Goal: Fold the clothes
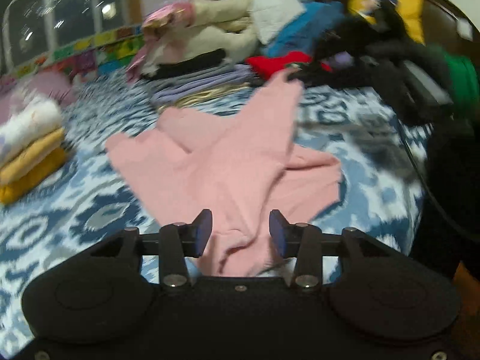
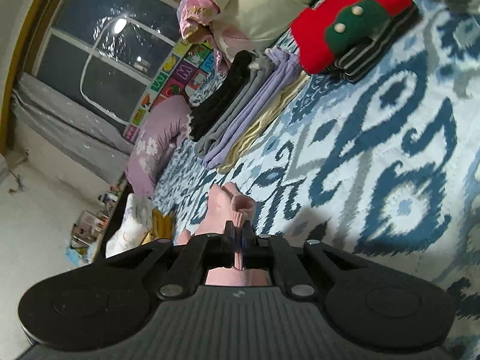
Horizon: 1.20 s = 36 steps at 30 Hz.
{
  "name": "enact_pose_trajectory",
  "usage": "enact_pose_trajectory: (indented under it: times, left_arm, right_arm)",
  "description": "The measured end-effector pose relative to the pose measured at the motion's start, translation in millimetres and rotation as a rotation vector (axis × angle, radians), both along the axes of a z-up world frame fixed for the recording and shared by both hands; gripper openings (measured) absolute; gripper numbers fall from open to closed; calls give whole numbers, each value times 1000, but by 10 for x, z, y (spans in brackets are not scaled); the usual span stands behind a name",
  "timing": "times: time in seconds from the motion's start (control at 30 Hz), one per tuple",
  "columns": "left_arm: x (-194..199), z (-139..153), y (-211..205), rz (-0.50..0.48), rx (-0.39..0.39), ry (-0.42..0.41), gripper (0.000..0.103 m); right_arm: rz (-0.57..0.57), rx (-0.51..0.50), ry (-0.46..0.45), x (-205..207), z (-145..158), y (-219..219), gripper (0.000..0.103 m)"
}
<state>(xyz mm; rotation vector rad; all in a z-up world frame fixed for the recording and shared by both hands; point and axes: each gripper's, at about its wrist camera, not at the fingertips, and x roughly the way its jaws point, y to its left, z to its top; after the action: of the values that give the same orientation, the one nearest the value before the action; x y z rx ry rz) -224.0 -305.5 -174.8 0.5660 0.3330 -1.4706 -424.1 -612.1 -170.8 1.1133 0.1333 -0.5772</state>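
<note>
A pink knit garment (image 1: 228, 156) lies spread and creased on the blue-and-white patterned bedspread (image 1: 360, 180). Low over its near end is my left gripper (image 1: 240, 231), open. The cloth runs between the two blue pads (image 1: 204, 231), and neither presses on it. In the right wrist view my right gripper (image 2: 238, 231) is shut on a ribbed edge of the pink garment (image 2: 240, 207); a bunched bit sticks out past the fingertips, and more pink cloth hangs below the jaws over the bedspread (image 2: 375, 150).
Folded stacks sit around: white and yellow ones (image 1: 30, 150) at the left, black, grey, lilac and cream layers (image 2: 240, 111), a red and green knit on striped cloth (image 2: 351, 21). Unfolded clothes are heaped at the back (image 1: 270, 30). A dark glass door (image 2: 99, 69) stands beyond the bed.
</note>
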Motion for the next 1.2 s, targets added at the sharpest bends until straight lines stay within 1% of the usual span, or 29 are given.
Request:
enact_pose_trajectory:
  times: [0.13, 0.27, 0.37, 0.5, 0.63, 0.77, 0.83, 0.97, 1.03, 1.07, 1.1, 1.2]
  left_arm:
    - [-94, -76, -4, -50, 13, -70, 41]
    - [-96, -118, -1, -72, 24, -106, 41]
    - [-52, -128, -20, -75, 22, -85, 41]
    - [1, -138, -47, -97, 31, -37, 41]
    - [12, -98, -70, -73, 1, -36, 41]
    - [-32, -96, -104, -64, -10, -81, 41]
    - [-51, -114, -119, -63, 0, -112, 38]
    - [-42, -143, -128, -60, 10, -150, 27]
    - [-7, -145, -133, -57, 12, -130, 20]
    - [18, -144, -135, -51, 15, -108, 17]
    - [50, -142, -132, -46, 17, -78, 16]
    - [226, -114, -101, -28, 8, 76, 14]
  right_arm:
    - [18, -1, 55, 132, 165, -3, 6]
    - [32, -15, 82, 295, 329, 8, 6]
    - [37, -25, 96, 440, 463, 2, 6]
    - [48, -20, 118, 659, 601, -24, 6]
    - [71, -31, 137, 867, 743, 8, 6]
    - [89, -48, 156, 1051, 869, 35, 6]
    - [95, -56, 169, 1143, 917, 41, 6]
    - [97, -67, 193, 1309, 972, 11, 6]
    - [98, -68, 202, 1393, 986, -13, 6]
    - [99, -69, 207, 1436, 993, -26, 6]
    - [102, -76, 215, 1487, 996, -32, 6]
    - [115, -95, 236, 1656, 1008, -53, 6]
